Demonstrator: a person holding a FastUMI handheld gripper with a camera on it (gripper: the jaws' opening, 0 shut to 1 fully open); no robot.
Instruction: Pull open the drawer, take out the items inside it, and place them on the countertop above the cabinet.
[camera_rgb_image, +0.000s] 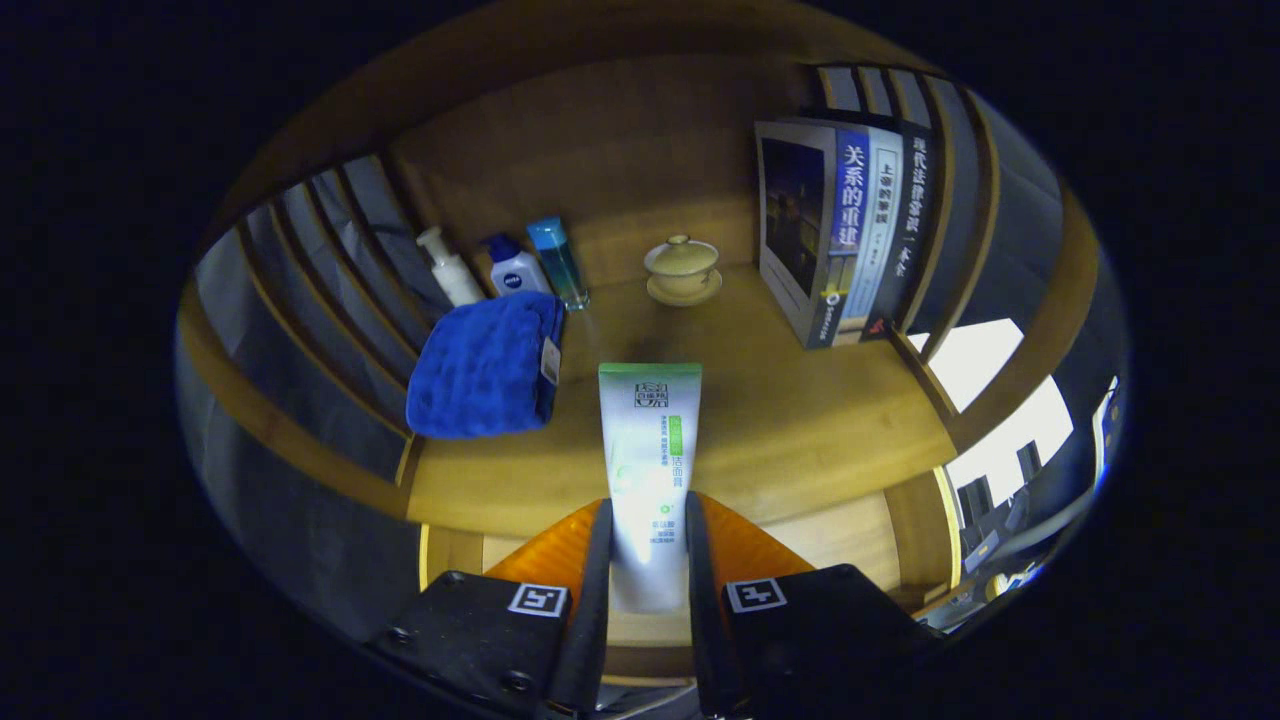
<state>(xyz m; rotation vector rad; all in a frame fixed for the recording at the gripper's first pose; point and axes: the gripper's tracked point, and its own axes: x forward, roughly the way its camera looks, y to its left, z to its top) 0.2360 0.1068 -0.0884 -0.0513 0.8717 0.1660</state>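
My gripper (647, 525) is shut on a white tube with a green end (648, 450); both orange fingers (560, 550) press its sides. The tube points forward, its green end out over the wooden countertop (800, 420). Below the fingers I see the lighter wood of the open drawer (840, 535), its inside mostly hidden behind the fingers.
A folded blue towel (485, 365) lies to the left of the tube on the countertop. Behind it stand a white pump bottle (448, 267), a white bottle with a blue cap (515, 268) and a blue bottle (558, 262). A lidded cup on a saucer (682, 268) sits at the back, books (845, 225) at right.
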